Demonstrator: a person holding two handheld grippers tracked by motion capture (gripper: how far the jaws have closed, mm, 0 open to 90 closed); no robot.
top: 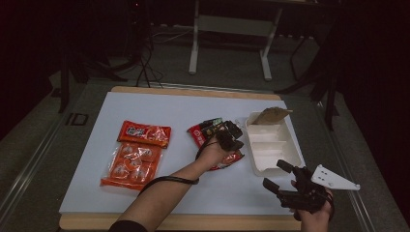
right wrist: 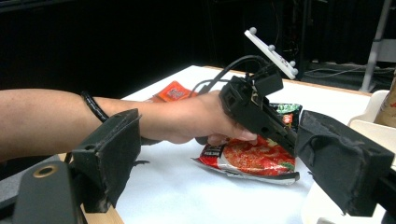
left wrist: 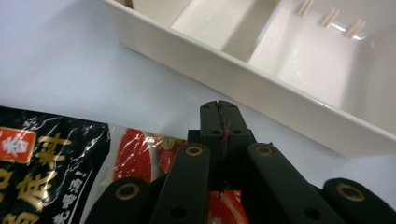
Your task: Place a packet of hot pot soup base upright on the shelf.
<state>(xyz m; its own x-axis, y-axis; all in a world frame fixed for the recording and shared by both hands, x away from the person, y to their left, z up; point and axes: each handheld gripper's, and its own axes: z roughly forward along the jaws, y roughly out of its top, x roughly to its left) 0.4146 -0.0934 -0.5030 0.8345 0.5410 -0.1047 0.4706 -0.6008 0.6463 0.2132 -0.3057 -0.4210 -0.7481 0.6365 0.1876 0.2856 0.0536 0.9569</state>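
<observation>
High view: left gripper [top: 231, 135] over red seasoning packet [top: 200, 133], beside white divided tray [top: 290, 150]; right gripper [top: 280, 179] spread, off near the table edge.
Left gripper view: jaws pressed together just above the packet, whether pinching it unclear.
Right gripper view: jaws wide apart; packet lies flat on table [right wrist: 187, 186].

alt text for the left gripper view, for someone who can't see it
The left gripper has its black jaws closed together over the edge of a red and black snack packet lying on a white table. Just beyond stands a cream divided tray, its visible compartments bare.
</observation>
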